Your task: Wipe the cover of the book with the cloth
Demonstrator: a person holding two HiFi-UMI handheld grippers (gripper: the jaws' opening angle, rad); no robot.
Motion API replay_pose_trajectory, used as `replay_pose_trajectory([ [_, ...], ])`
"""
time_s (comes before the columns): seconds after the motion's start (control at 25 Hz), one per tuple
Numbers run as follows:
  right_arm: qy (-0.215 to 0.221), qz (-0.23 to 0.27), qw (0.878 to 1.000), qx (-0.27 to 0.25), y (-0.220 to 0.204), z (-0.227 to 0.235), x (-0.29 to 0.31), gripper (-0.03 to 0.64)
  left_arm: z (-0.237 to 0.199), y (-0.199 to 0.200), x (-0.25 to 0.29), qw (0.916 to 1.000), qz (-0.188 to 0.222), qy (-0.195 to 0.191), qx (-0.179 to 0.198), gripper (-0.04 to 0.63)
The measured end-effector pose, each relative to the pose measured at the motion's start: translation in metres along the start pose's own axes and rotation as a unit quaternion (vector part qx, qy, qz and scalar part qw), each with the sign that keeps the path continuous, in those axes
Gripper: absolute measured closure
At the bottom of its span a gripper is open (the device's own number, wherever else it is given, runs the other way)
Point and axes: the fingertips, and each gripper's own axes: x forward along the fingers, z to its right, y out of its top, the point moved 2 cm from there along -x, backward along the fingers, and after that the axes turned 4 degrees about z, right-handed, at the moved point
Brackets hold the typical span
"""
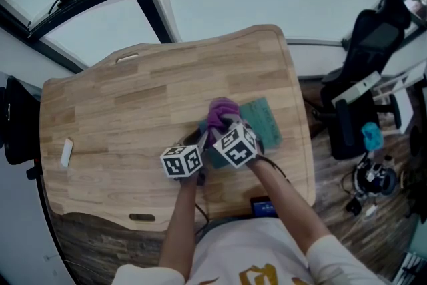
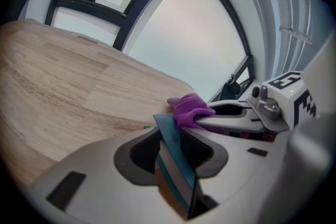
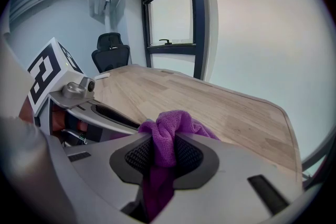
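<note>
A teal book (image 1: 265, 120) lies on the wooden table (image 1: 133, 110), right of centre. My left gripper (image 1: 200, 138) is shut on the book's near left edge. In the left gripper view the book (image 2: 176, 165) stands edge-on between the pads, and that gripper (image 2: 172, 135) clamps it. My right gripper (image 1: 223, 125) is shut on a bunched purple cloth (image 1: 222, 111) that rests over the book's left part. In the right gripper view the cloth (image 3: 164, 136) bulges out above the jaws of that gripper (image 3: 164, 148). The two grippers sit side by side, almost touching.
A small white object (image 1: 67, 152) lies near the table's left edge. A black office chair (image 1: 360, 77) and cables stand on the floor to the right. A blue item (image 1: 265, 207) sits at the near edge. Windows run behind the far edge.
</note>
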Motion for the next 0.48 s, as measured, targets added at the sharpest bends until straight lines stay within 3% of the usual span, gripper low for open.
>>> replay_pose_trajectory([
  [0.48,0.015,0.015,1.000,0.000,-0.0012,-0.0015,0.0010,0.540,-0.0007,-0.0003,0.0001,0.9999,-0.004,-0.008,-0.009,0.474],
])
